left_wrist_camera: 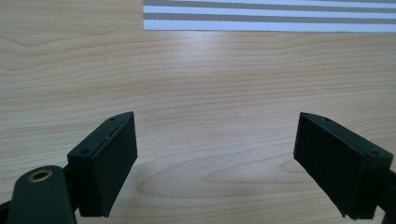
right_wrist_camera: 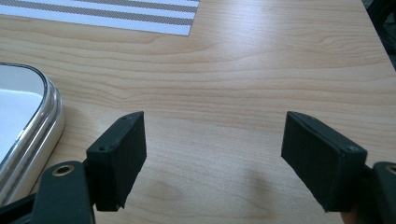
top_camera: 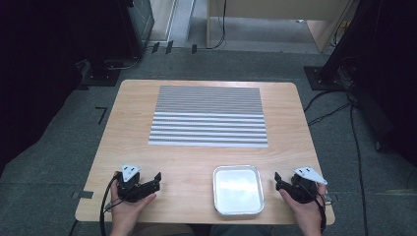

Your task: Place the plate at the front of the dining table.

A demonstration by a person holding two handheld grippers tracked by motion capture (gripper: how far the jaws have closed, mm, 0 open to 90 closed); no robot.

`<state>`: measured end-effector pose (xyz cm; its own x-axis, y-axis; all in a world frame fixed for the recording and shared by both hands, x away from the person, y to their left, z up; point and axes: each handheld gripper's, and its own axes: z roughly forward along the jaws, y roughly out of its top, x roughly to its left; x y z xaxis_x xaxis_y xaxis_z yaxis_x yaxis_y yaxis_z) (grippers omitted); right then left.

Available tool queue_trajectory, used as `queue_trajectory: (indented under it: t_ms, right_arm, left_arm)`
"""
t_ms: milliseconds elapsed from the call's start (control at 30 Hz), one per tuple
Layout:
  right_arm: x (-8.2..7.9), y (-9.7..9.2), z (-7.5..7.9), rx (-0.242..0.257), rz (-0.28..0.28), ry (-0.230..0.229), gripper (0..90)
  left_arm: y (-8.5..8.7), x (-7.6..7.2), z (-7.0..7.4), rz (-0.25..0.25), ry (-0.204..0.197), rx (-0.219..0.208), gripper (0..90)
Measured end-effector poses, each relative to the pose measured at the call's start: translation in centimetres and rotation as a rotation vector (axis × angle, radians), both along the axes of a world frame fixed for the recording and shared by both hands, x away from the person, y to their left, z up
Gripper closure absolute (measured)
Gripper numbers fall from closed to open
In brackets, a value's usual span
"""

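My left gripper (top_camera: 137,177) rests on the wooden table (top_camera: 196,157) near its front left corner, held in a hand. In the left gripper view its jaws (left_wrist_camera: 215,121) stand wide open over bare wood with nothing between them. My right gripper (top_camera: 297,180) sits near the front right corner, just right of a shiny rectangular metal tray (top_camera: 215,192). In the right gripper view the jaws (right_wrist_camera: 215,119) are also wide open and hold nothing, and the tray's rounded rim (right_wrist_camera: 44,116) lies to their left. I see nothing in the tray.
A grey-and-white striped placemat (top_camera: 209,115) covers the middle and far part of the table; its near edge shows in the left gripper view (left_wrist_camera: 266,16) and the right gripper view (right_wrist_camera: 116,16). Cables (top_camera: 356,147) run across the floor at the right.
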<state>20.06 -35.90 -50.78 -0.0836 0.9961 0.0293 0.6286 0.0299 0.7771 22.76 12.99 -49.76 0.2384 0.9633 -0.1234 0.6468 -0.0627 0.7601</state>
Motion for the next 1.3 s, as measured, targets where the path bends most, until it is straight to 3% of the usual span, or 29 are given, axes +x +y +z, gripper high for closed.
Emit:
queue_trajectory:
  t_ms: [367,667,1300]
  right_arm:
    - [-0.1,0.5,0.1,0.005,0.013,-0.006,22.0]
    - [-0.3,0.9,0.4,0.012,0.013,-0.029,23.4]
    - [-0.7,1.7,0.8,0.036,0.031,-0.057,24.2]
  left_arm:
    - [-1.3,-0.3,-0.1,-0.026,0.004,0.007,13.7]
    - [-2.8,-0.6,-0.1,-0.062,0.017,-0.034,13.8]
    - [-4.9,-1.4,0.1,-0.096,0.003,-0.023,13.9]
